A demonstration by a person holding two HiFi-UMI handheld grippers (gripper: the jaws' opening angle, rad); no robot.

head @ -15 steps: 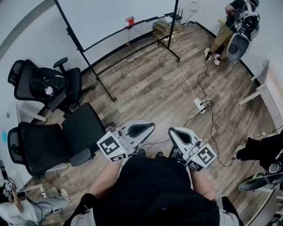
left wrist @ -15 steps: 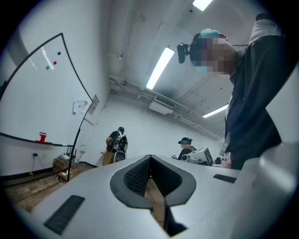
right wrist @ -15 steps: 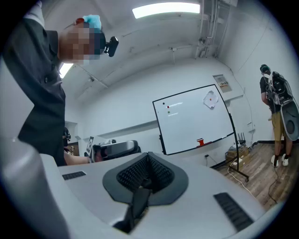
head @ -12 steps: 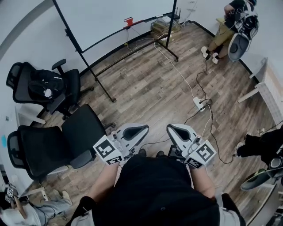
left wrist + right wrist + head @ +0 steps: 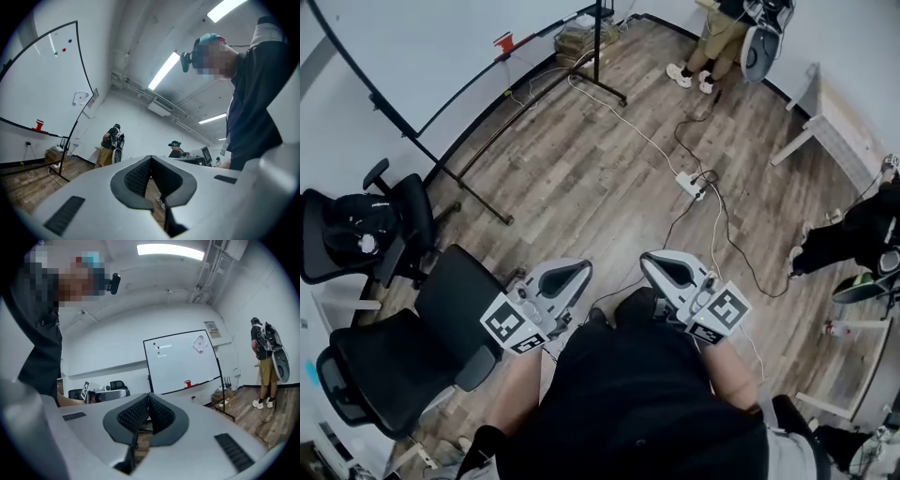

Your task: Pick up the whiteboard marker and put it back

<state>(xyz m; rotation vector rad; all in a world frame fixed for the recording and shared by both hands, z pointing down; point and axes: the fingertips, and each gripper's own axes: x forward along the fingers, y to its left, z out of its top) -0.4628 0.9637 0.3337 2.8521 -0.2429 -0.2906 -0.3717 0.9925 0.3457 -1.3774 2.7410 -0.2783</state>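
The whiteboard (image 5: 412, 47) stands on its black frame at the far left of the room, with a small red item (image 5: 503, 42) on its tray. I cannot make out a marker in any view. My left gripper (image 5: 567, 274) and right gripper (image 5: 661, 269) are held side by side close in front of my body, above the wooden floor. Both are shut with nothing between the pads. The right gripper view looks over its closed jaws (image 5: 149, 397) at the whiteboard (image 5: 180, 359) and the red item (image 5: 188, 383). In the left gripper view, past the closed jaws (image 5: 151, 159), the whiteboard (image 5: 33, 79) is at the left.
Two black office chairs (image 5: 441, 319) (image 5: 356, 234) stand to my left. A power strip (image 5: 689, 185) with trailing cables lies on the floor ahead. A person (image 5: 712, 37) stands at the far right corner, a white desk (image 5: 834, 122) and another person's legs (image 5: 844, 244) are at the right.
The head view has swung: the whiteboard, chairs and power strip have slid left and up in the picture. Both grippers stay shut and close to my body.
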